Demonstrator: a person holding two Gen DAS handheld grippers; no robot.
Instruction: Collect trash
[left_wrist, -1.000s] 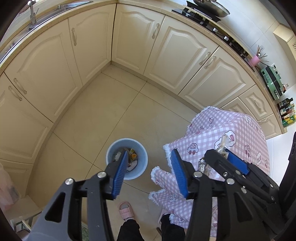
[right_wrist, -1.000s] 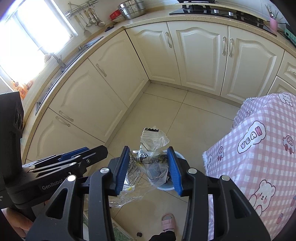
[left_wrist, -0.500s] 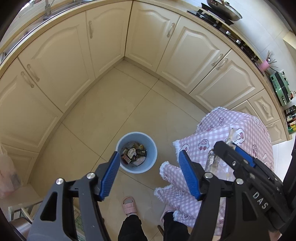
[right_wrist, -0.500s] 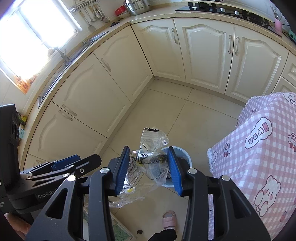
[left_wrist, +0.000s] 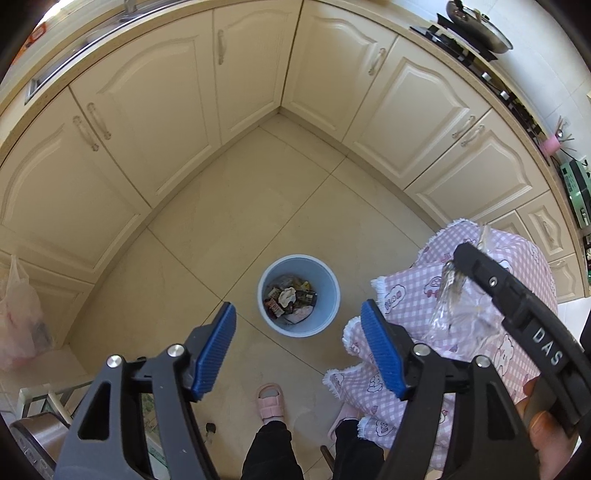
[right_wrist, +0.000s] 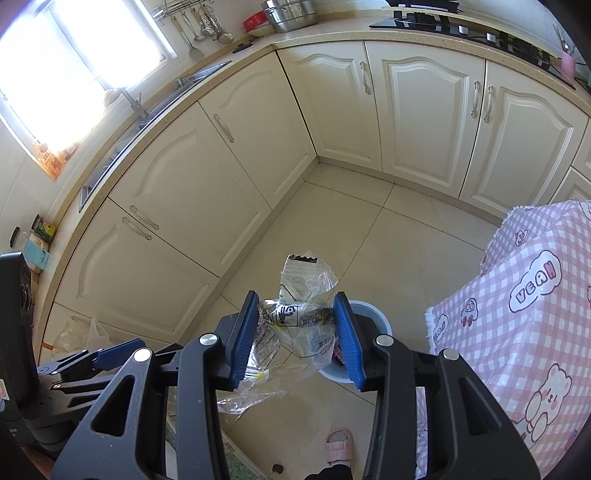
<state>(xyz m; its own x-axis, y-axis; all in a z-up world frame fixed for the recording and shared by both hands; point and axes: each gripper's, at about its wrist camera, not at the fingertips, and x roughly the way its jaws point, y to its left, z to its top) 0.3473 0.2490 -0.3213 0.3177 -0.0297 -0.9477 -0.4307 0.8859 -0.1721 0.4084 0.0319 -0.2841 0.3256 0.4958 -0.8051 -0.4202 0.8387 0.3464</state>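
Observation:
A light-blue trash bin (left_wrist: 327, 284) stands on the tiled floor, partly filled with wrappers and scraps. My left gripper (left_wrist: 297, 306) hangs high above it, its blue pads (left_wrist: 216, 350) spreading apart with nothing between them. My right gripper (right_wrist: 296, 297) is shut on a crumpled clear plastic bag (right_wrist: 306, 280) with black print, which sticks up past the fingertips and trails below. Beyond that bag the bin (right_wrist: 373, 314) shows behind the right pad. In the left wrist view the right gripper's black finger (left_wrist: 517, 306) and its plastic bag (left_wrist: 454, 306) are at the right.
A table under a pink checked cloth (right_wrist: 535, 295) stands right of the bin. Cream cabinets (left_wrist: 177, 122) wrap the corner behind. A person's pink slipper (left_wrist: 271, 402) is on the floor below the bin. A thin plastic bag (left_wrist: 22, 325) hangs at the far left.
My left gripper's jaws have spread wider and it has shifted, so the bin now sits framed between them. The right gripper drifted a little, still holding the bag.

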